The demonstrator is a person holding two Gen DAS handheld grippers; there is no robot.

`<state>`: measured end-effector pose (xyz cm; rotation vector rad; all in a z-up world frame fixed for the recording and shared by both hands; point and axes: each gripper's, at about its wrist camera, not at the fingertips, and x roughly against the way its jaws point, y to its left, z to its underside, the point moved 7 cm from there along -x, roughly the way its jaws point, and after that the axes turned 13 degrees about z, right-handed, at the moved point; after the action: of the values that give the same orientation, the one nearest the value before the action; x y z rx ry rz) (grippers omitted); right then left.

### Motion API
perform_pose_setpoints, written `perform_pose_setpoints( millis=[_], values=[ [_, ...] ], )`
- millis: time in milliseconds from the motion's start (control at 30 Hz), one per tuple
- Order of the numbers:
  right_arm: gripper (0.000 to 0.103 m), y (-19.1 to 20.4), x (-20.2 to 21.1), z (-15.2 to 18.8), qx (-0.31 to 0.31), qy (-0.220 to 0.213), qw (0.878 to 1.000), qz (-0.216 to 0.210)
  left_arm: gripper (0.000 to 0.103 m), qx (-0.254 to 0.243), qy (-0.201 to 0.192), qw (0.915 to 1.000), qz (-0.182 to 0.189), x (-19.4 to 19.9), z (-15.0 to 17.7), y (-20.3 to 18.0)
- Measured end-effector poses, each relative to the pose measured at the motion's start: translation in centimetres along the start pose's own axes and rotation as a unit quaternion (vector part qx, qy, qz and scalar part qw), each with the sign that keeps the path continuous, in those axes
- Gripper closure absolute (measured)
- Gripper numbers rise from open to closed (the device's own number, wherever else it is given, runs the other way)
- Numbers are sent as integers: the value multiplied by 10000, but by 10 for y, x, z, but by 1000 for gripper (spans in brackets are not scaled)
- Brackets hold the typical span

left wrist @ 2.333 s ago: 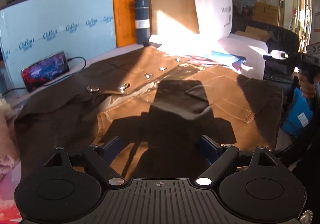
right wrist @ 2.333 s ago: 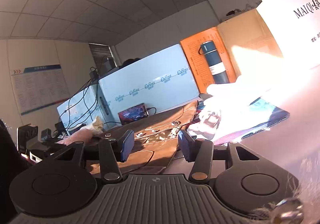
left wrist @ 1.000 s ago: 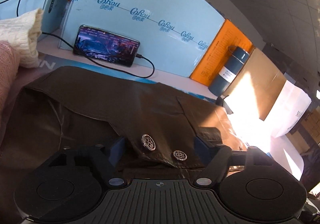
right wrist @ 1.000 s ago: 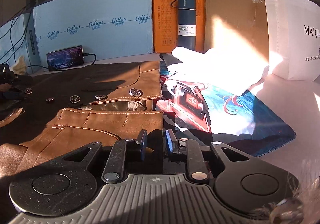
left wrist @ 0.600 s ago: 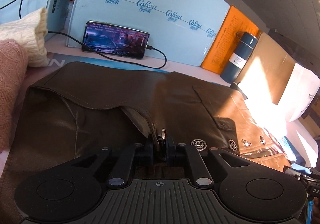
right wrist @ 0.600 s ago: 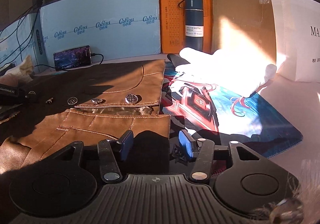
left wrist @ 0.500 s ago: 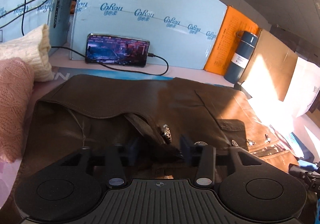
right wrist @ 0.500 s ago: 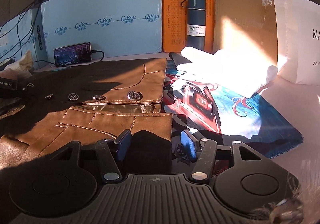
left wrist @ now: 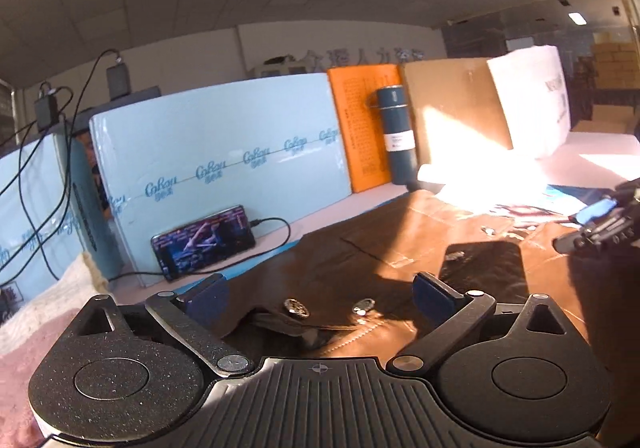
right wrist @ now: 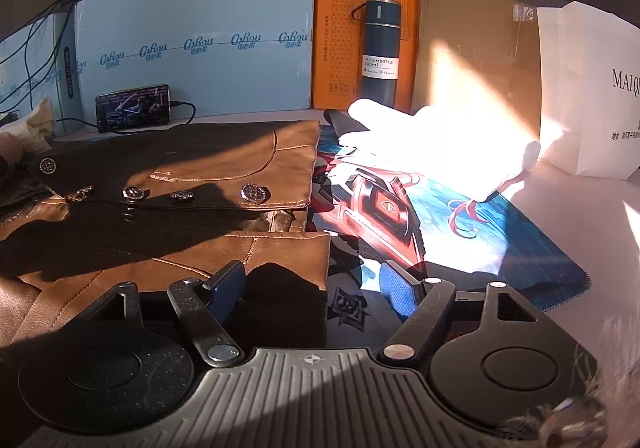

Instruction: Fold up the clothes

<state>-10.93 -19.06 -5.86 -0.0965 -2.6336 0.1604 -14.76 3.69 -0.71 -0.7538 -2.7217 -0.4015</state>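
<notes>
— Brown leather jacket (right wrist: 168, 168) lies flat on the table (right wrist: 580, 208), spread across the left and middle of the right wrist view. Which way does it run?

— Its long axis goes left to right in that view, and its hem edge faces right, ending at the printed blue mat (right wrist: 460, 232). A row of metal buttons (right wrist: 254, 192) runs along that same axis, down the front flap.

— And the tools?

— Left tool (left wrist: 320, 294) stands wide open above the collar end of the jacket. Its jaws have just been opening, and the blue pads (left wrist: 434, 294) touch nothing; two buttons and a loose fold of leather show in the gap below them. Right tool (right wrist: 312, 286) is also open, jaws just parted further, at the near hem corner. That corner lies between the pads, unpinched.

— What stands behind?

— A dark blue vacuum bottle (right wrist: 378, 52) upright against an orange board (right wrist: 336, 48), a pale blue panel (right wrist: 192, 48), and a phone (right wrist: 134, 106) propped on its long side with a cable plugged in. A white cloth (right wrist: 432, 140) lies in strong sun just past the hem
</notes>
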Motion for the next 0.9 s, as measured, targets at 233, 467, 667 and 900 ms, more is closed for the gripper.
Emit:
perform_pose_setpoints(
  millis=[233, 467, 667, 900],
  values=[
    [24, 3, -3, 2, 317, -53, 9995, 72, 3, -722, 353, 9893, 1219, 33, 17, -53],
    [19, 3, -6, 1, 529, -70, 9986, 49, 3, -620, 883, 9785, 1757, 58, 42, -70],
    [19, 3, -6, 1, 568, -71, 9984, 21, 3, -1255, 1442, 9640, 1849, 58, 59, -90],
    [19, -2, -8, 3, 291, -3, 9994, -168, 3, -1863, 1535, 9512, 1924, 24, 69, -125]
  ],
)
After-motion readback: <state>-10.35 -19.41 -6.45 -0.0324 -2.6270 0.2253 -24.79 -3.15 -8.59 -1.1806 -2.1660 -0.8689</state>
